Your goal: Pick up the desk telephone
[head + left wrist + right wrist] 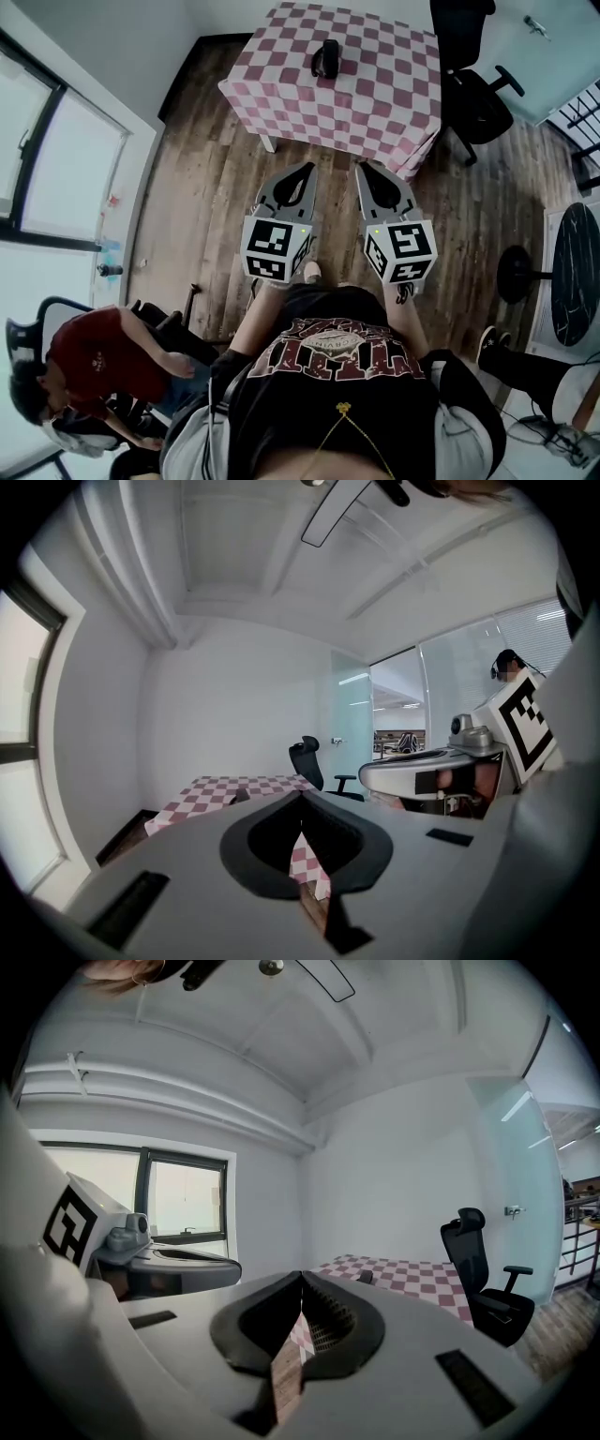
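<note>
Judging by how things lay, the task was hardly begun. The desk telephone (326, 58) was seen resting untouched on the checkered bench (394, 103) at the far side of the wooden floor (206, 187), well apart from both grippers. The left gripper (307, 171) and the right gripper (362, 171) were held side by side in front of the person's body, pointed toward the bench, over bare floor. In each gripper view the jaws were seen brought together at the tips, with nothing gripped between them. All of the approach was judged to be left: the bench was to be reached, the jaws opened, the telephone grasped and lifted. An office chair (473, 94) stood just beside the bench.
</note>
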